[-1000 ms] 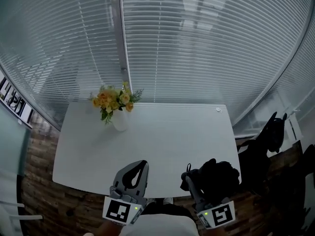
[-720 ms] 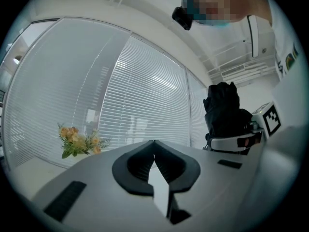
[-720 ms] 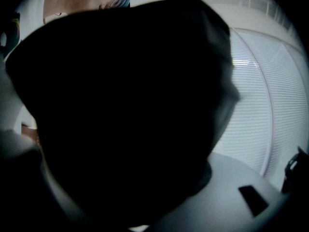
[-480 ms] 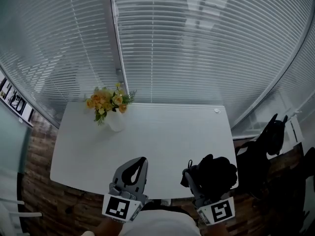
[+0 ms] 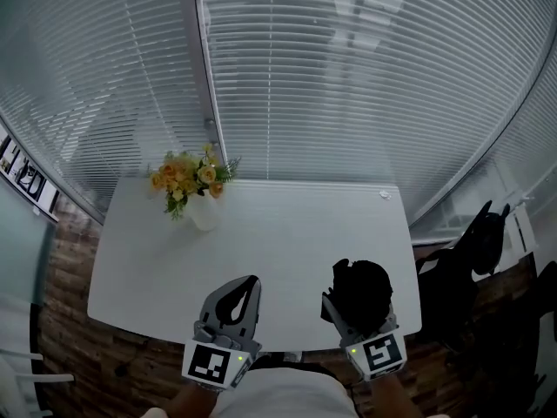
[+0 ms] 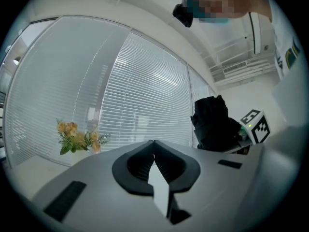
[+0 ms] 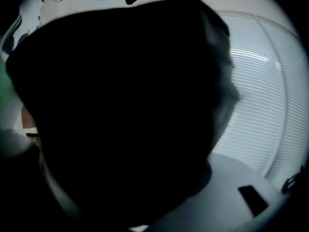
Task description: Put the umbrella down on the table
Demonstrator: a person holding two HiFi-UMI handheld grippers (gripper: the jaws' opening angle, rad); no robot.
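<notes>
**A:** Head view first. The right gripper [image 5: 348, 320] has the black umbrella [image 5: 361, 287] bunched up at its front end, over the near right corner of the worktop [image 5: 287, 233].

**B:** And the left gripper [image 5: 253, 280]?

**A:** It's beside it over the near edge, apart from the bundle and carrying nothing. The right hand is the one on the job.

**B:** Left gripper view now. Its fingers [image 6: 137, 166] are clenched tip to tip with nothing between them. The umbrella rises off to the right, above the other gripper's marker cube, and looks more upright than flat.

**A:** So its long axis stands up from the fingers, I'd say.

**B:** In the right gripper view it's all black fabric. The umbrella fills the space between the fingers, so I read that as grasping it wide. The pale worktop lies below and ahead.

**A:** Is it touching the surface?

**B:** I can't tell. My call is that the bundle has to go down and tip forward to lie along the worktop, well short of the flowers [image 5: 187, 179].
</notes>
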